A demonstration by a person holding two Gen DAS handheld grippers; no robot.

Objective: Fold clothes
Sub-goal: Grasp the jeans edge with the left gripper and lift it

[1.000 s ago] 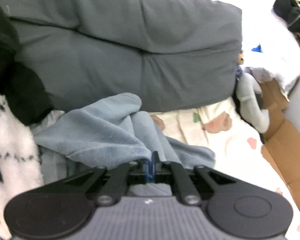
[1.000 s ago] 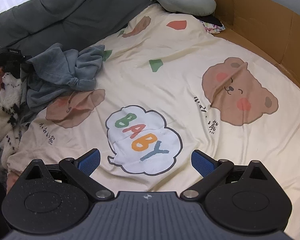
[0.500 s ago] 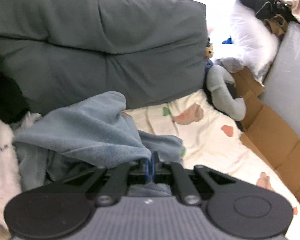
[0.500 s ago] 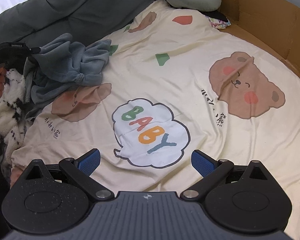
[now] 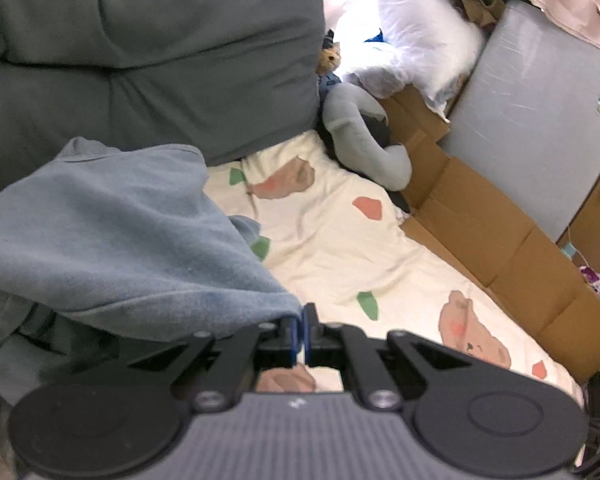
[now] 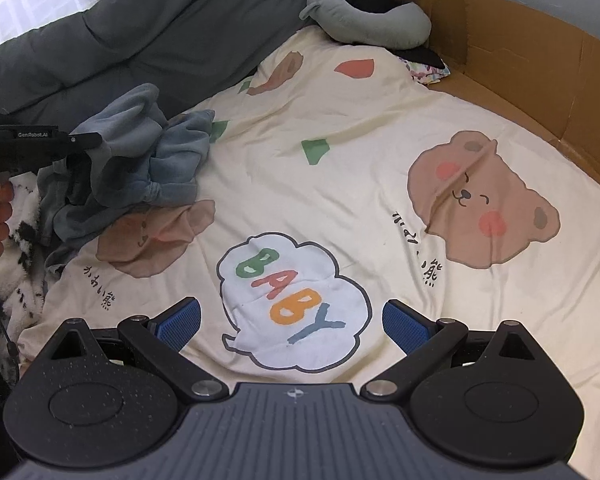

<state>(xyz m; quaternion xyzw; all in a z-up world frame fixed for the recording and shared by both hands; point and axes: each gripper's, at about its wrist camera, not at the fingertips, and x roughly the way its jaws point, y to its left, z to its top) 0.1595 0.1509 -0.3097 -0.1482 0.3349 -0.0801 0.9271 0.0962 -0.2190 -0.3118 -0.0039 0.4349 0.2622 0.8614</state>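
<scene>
Our left gripper (image 5: 303, 316) has its blue pads pressed together on an edge of a blue-grey garment (image 5: 112, 236), pinching the cloth so it hangs in a loose heap to the gripper's left. In the right wrist view that same garment (image 6: 140, 164) is bunched at the left side of the bed, partly lifted over a cream sheet (image 6: 340, 160) printed with bears and a "BABY" cloud, just beside a dark grey duvet (image 6: 140, 40) and a fuzzy black-and-white blanket (image 6: 20, 240). Our right gripper (image 6: 292, 322) hovers over the middle of the sheet with its jaws spread wide and nothing between them. We judge this to be the opening step — bringing the garment out of the pile toward open bedding, with no fold made yet. The next move likely calls for the right gripper to take a second edge or corner, so that together we can spread the cloth flat — finding that corner in the crumpled mass looks the hard part.
</scene>
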